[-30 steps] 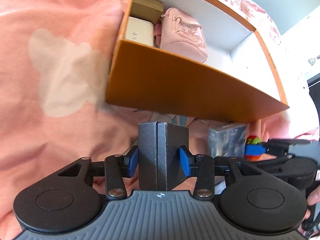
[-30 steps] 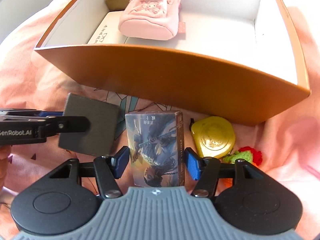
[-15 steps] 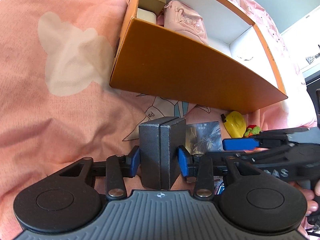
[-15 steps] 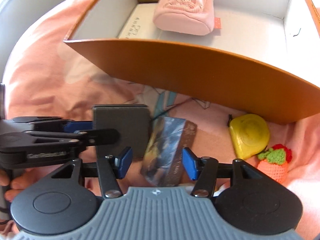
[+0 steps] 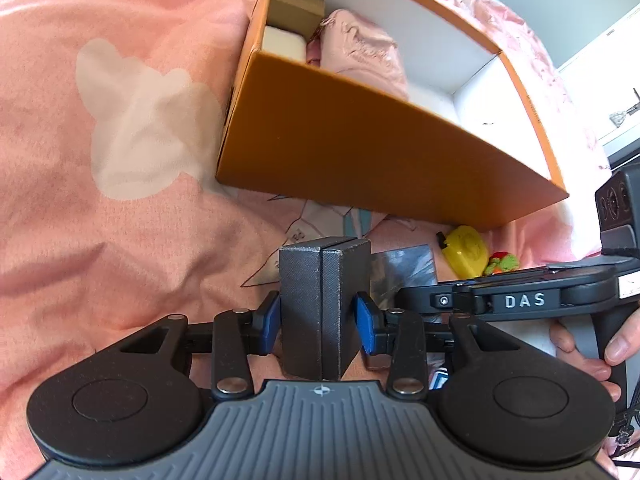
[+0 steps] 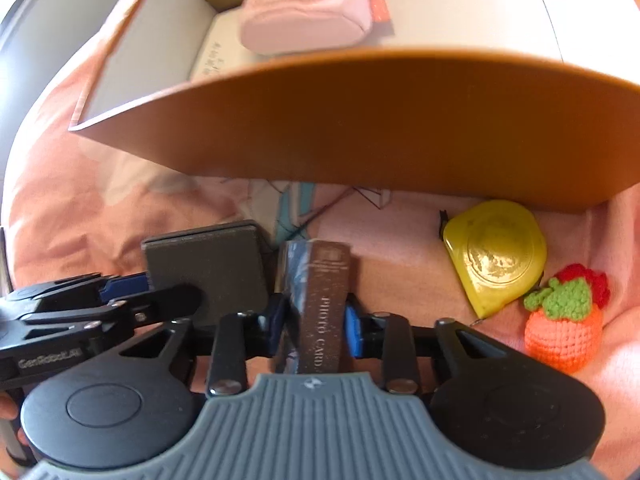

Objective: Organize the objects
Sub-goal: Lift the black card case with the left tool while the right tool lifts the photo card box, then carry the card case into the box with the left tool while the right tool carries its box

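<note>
1. The left gripper (image 5: 318, 316) has its blue pads pinched against both sides of a dark grey textured box (image 5: 322, 300), which it holds upright, seam facing the camera.
2. The right gripper (image 6: 312, 328) has just been closing its jaws, and they now clamp a slim card box (image 6: 320, 300) edge-on; the spine reads "PHOTO CARD".
3. The two grippers sit side by side, the grey box just left of the card box. "GenRobot.AI" is printed on the left gripper's body in the right wrist view, and "DAS" on the right one's in the left wrist view, where a hand (image 5: 588, 348) wraps the handle.
4. Beyond the right gripper, on the pink bedspread (image 5: 120, 240), lie a yellow tape measure (image 6: 496, 256) and, just beside it, a crocheted orange fruit (image 6: 560, 328) with green and red on top.
5. Behind them stands an open orange carton (image 6: 360, 120), white inside, holding a pink pouch (image 6: 308, 12), a brown box (image 5: 296, 10) and a cream case (image 5: 282, 42) with small writing I can't read.
</note>
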Available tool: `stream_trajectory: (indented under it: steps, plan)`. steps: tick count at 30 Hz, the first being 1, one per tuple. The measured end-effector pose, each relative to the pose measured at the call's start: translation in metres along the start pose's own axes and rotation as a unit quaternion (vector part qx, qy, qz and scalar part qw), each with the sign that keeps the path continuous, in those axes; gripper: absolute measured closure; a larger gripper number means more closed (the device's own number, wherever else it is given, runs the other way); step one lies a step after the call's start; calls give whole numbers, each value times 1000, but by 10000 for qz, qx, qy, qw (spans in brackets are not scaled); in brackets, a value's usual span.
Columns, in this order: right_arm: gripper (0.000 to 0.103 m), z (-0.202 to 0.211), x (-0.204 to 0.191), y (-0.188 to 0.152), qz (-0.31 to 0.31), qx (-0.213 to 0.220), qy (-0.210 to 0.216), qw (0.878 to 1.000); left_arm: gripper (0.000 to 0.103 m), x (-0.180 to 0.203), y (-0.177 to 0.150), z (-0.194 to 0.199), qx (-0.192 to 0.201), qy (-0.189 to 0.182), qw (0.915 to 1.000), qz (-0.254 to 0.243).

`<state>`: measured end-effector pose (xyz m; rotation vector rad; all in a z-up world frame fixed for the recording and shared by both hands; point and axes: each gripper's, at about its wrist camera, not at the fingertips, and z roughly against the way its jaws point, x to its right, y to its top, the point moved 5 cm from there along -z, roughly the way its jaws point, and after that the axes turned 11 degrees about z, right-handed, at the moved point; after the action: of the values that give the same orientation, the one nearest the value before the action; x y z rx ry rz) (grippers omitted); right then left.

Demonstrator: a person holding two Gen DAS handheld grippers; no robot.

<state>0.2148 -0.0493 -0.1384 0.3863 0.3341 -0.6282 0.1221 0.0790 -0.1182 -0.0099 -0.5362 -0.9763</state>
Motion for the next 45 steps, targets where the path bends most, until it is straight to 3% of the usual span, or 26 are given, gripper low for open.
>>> stream_trajectory:
  steps: [10,17,26,30,33,37,40,45]
  plan:
    - [79,60,-29,-2,773,673,-295,9943,61,16,2,36,164,-389,9990,-124]
    - [79,119,-38,-1,1030,1289,-278,9859,61,40,12,74,601,-860,9942,-216]
    - [79,172,-46,25,1189,2188,-460,9674,61,82,56,104,1403,-1142,9815,-627]
    - [79,188,-35,40,1065,2491,-677,9602,61,95,80,96,1576,-1022,9797,-694]
    - [79,187,-20,53,856,2608,-913,9573,61,101,93,79,1408,-1090,9815,-698]
    - [79,176,2,64,571,2581,-1180,9572,61,102,104,47,833,-1290,9868,-513]
    - [79,166,17,69,421,2512,-1511,9552,61,94,109,20,463,-1130,9920,-334]
    - [79,149,32,74,352,2283,-1509,9612,61,84,112,-13,-85,-942,9953,-219]
